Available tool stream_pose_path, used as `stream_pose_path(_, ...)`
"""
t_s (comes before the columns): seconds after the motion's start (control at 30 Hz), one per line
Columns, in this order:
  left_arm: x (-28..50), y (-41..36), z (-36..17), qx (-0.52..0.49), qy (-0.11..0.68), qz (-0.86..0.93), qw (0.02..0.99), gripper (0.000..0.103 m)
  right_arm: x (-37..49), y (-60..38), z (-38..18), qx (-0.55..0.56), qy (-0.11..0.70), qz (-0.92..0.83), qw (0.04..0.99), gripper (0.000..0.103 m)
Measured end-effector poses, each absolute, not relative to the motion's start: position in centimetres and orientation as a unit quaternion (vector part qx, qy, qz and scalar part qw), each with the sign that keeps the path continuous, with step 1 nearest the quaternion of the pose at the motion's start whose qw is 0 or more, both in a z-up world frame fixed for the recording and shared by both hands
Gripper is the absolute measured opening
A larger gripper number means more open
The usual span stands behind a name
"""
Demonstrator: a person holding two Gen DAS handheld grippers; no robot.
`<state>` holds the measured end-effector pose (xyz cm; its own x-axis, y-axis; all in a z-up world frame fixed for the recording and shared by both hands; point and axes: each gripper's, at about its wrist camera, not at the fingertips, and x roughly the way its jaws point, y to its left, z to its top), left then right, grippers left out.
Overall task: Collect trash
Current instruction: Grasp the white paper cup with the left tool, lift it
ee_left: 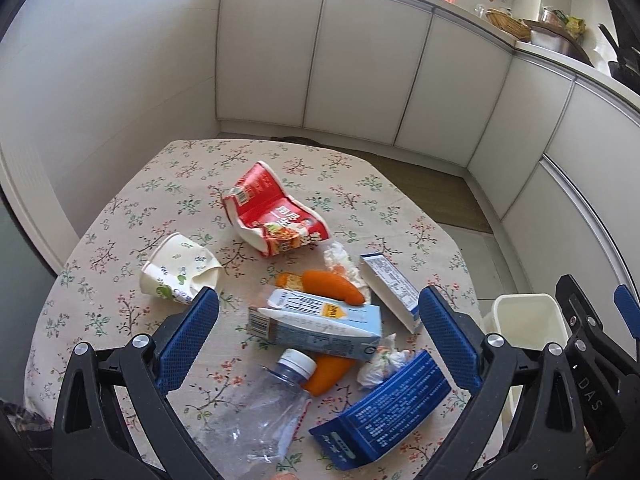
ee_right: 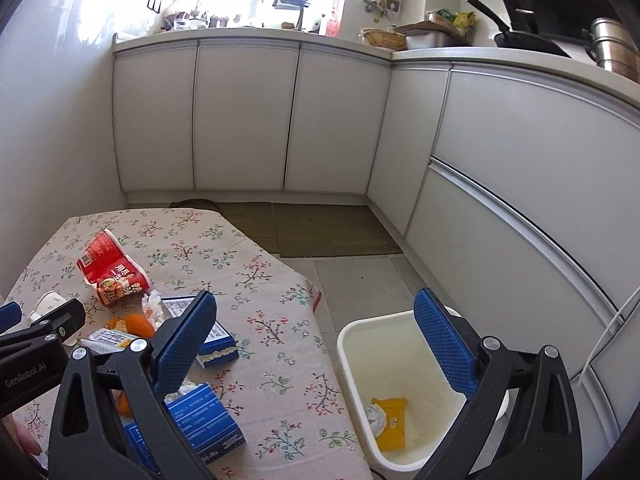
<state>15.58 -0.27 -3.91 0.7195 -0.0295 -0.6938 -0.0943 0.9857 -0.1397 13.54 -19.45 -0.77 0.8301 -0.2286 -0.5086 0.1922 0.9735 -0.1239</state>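
The left gripper [ee_left: 316, 320] is hanging over the table [ee_left: 120, 208] with its fingers spread wide and nothing between them. Below it the trash is lying in a loose heap toward the table's near edge: a crushed red noodle cup [ee_left: 274, 210] nearest the middle, a dented paper cup [ee_left: 178, 270] toward the left edge, a pale blue carton [ee_left: 316, 326] touching an orange wrapper [ee_left: 332, 286], a clear bottle [ee_left: 260, 408] at the near edge, a dark blue box [ee_left: 384, 404] beside it, and a white-and-blue box [ee_left: 394, 292] toward the right edge. A crumpled tissue [ee_left: 380, 364] is sitting between the carton and the dark blue box.

The right gripper [ee_right: 316, 332] is also gaping wide and holding nothing, hovering past the table's right edge above a white bin [ee_right: 348, 364] standing on the floor just beside the table. Inside the bin a yellow packet [ee_right: 390, 420] is lying next to what may be a wad of paper, too small to tell for certain.
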Motion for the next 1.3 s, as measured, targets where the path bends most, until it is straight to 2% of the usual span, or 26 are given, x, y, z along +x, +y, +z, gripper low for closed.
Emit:
stream_pose_path(0.53, 18.2, 11.4, -10.3, -0.214, 0.436, 0.122, 0.866, 0.096, 16.4, -10.0, -2.6, -0.102, 0.250, -0.033, 0.962, 0.096)
stream_pose_path(0.77, 19.6, 15.8, -13.1, -0.334, 0.425, 0.119, 0.833, 0.096, 18.0, -8.2, -4.2, -0.121, 0.272, 0.007, 0.955, 0.096)
stream_pose_path(0.97, 21.3, 17.5, -15.2, -0.414, 0.418, 0.094, 0.803, 0.091, 20.1, -7.9, -6.6, -0.148, 0.340, 0.109, 0.922, 0.096)
stream_pose_path(1.07, 21.9, 17.8, -15.9, -0.430, 0.424, 0.077, 0.794, 0.076, 20.2, -7.1, -7.8, -0.183, 0.353, 0.138, 0.907, 0.096)
stream_pose_path(1.13, 22.1, 17.9, -16.2, -0.436, 0.429, 0.066, 0.788, 0.059, 20.1, -6.4, -8.6, -0.201, 0.363, 0.162, 0.895, 0.096)
stream_pose_path(1.17, 22.3, 18.0, -16.3, -0.435, 0.430, 0.060, 0.789, 0.054, 20.0, -6.1, -9.0, -0.207, 0.370, 0.176, 0.888, 0.096)
stream_pose_path(1.23, 22.4, 17.8, -16.1, -0.424, 0.435, 0.049, 0.793, 0.029, 19.8, -5.4, -9.6, -0.222, 0.382, 0.199, 0.875, 0.096)
stream_pose_path(1.3, 22.5, 17.2, -15.6, -0.405, 0.439, 0.039, 0.801, 0.026, 19.5, -4.6, -10.3, -0.243, 0.389, 0.216, 0.862, 0.096)
